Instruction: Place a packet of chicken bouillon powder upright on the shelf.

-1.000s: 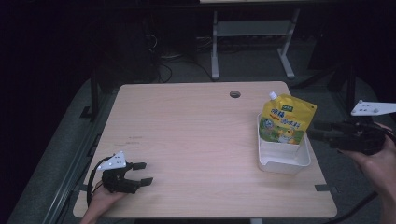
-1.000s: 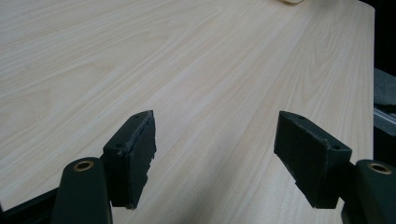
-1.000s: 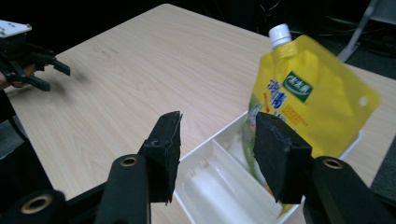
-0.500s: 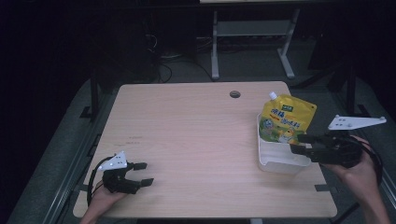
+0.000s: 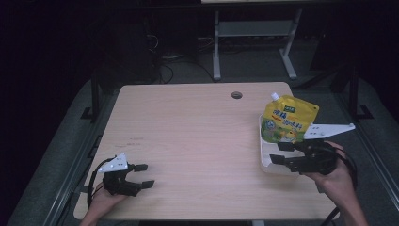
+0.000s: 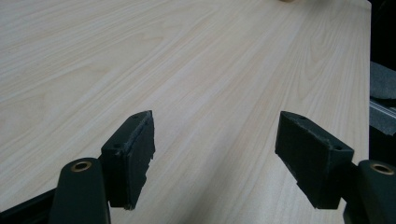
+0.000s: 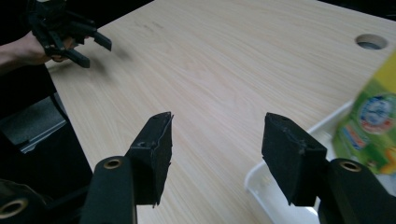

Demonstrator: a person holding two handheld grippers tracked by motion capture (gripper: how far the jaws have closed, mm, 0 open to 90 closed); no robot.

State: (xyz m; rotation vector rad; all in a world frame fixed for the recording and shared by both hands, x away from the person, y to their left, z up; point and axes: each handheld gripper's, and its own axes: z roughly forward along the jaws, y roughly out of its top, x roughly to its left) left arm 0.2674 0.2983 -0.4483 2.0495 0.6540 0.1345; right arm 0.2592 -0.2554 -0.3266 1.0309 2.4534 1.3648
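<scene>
Here the yellow pouch (image 5: 288, 123) stands tilted in the white tray (image 5: 264, 159) at the table's right edge, its spout up and long axis leaning away from the person. The right gripper (image 5: 278, 153) hovers at the tray's near end, just short of the pouch, jaws apart, having just been opening with nothing between them. The left gripper (image 5: 142, 175) rests well apart, jaws apart and empty.

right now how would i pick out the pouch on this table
Go to the right edge of the pale wooden table, where a white plastic tray sits. The yellow-green spouted pouch stands propped in its far end, the one brightly printed thing there.
</scene>
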